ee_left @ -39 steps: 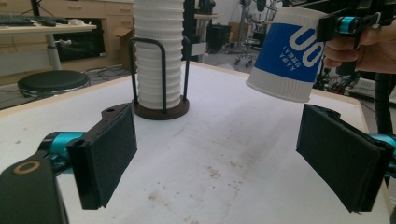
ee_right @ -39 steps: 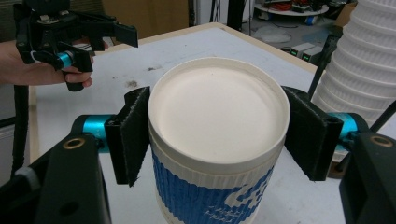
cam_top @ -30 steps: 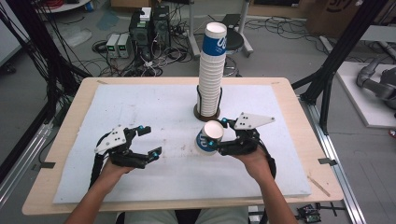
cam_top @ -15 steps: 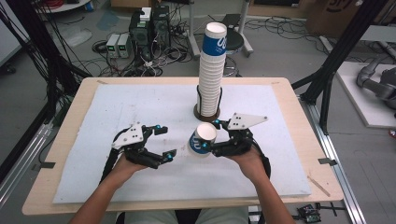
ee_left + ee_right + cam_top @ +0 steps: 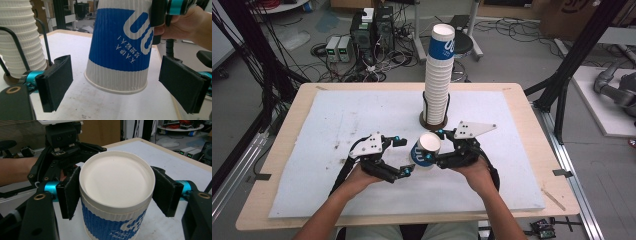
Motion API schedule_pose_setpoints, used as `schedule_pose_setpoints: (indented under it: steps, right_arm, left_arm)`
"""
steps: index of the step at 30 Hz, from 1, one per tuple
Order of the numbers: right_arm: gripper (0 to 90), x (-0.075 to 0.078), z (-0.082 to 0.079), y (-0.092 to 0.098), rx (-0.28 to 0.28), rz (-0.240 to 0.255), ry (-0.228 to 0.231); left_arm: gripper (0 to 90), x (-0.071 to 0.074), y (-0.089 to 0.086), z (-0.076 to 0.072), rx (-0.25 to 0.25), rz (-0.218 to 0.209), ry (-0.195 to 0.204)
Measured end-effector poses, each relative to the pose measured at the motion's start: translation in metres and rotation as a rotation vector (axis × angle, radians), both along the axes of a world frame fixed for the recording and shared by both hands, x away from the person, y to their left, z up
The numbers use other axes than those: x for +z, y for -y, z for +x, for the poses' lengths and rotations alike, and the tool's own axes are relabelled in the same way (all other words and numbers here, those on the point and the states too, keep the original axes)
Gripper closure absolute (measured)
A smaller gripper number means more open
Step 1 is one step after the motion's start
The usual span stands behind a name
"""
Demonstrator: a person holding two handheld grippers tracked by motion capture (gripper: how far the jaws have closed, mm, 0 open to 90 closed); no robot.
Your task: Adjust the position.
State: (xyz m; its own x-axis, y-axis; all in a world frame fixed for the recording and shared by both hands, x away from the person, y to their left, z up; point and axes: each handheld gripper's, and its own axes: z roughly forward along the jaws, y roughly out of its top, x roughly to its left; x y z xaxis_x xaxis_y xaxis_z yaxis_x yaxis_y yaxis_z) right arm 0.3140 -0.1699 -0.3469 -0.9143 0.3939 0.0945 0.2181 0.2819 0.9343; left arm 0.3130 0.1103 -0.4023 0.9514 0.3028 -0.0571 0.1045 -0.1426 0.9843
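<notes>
A blue and white paper cup hangs tilted above the white mat, its closed base up toward my right hand. My right gripper is shut on the cup, with a pad pressed against each side below the base. My left gripper stands open just left of the cup. In the left gripper view its pads flank the rim end of the cup with a gap on both sides. A tall stack of the same cups stands in a wire holder behind.
The white mat covers a wooden table. The stack's round dark base sits at the mat's far middle. Black frame posts, cables and electronics boxes lie on the floor beyond the table.
My left gripper has moved right, from the mat's left part up to the cup. The right gripper has shifted the cup slightly left and lower.
</notes>
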Motion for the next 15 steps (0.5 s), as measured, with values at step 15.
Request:
schedule_pose_setpoints:
  steps: [15]
  right_arm:
    - [30.2, 0.0, 0.0, -0.002, 0.035, 0.042, -0.035]
  left_arm:
    - [11.7, -0.008, 0.016, 0.003, -0.037, 0.011, -0.032]
